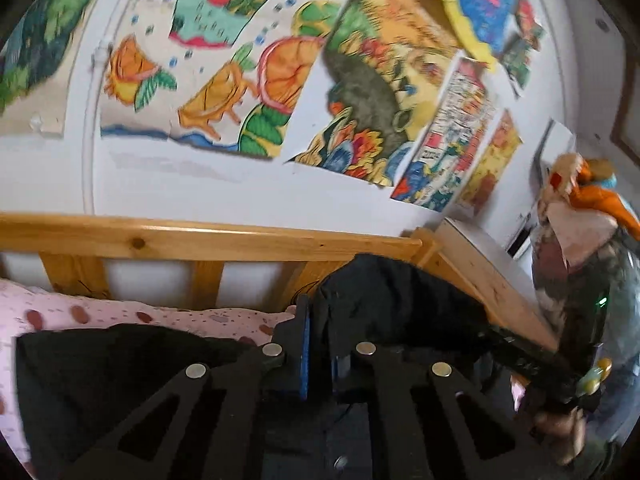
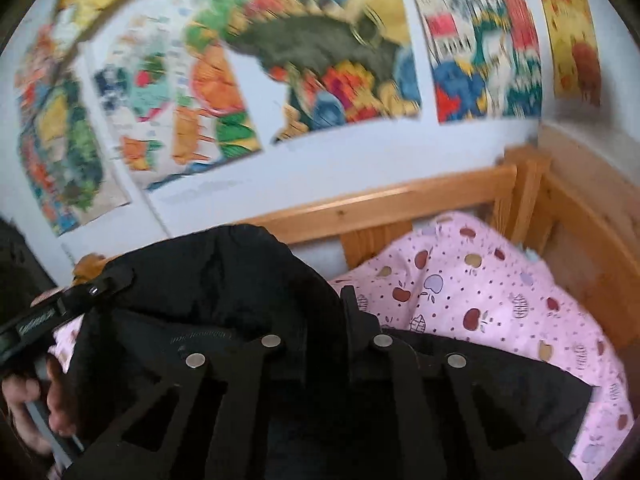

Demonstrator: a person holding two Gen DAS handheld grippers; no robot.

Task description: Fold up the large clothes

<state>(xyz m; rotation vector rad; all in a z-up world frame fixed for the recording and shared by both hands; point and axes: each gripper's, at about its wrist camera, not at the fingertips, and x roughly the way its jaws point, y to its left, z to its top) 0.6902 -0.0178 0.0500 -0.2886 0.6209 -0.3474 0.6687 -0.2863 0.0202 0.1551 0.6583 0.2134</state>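
While both of your tools are clamped onto the black garment [image 1: 384, 300], you are at the start of a fold: the edge is gripped and raised, not yet carried over. Your left gripper [image 1: 316, 344] has its fingers pressed together with a bunch of the dark cloth pinched between the blue pads; your right gripper [image 2: 346, 320] looks likewise closed on the fabric, though the black fingers against black cloth make the exact contact hard to read. The garment lies on the bed, over the pink apple-print bedding [image 2: 480, 300], close to the wooden bed rail [image 1: 200, 236] under the wall of bright posters [image 1: 360, 80]. One part humps up in front of each tool while the rest spreads flat below.

Next, I judge, you need to lift both held points together and carry them across the flat part, keeping the cloth taut between your hands so the edge lands straight. Watch the weight: a thick coat could slip from a thin pinch.
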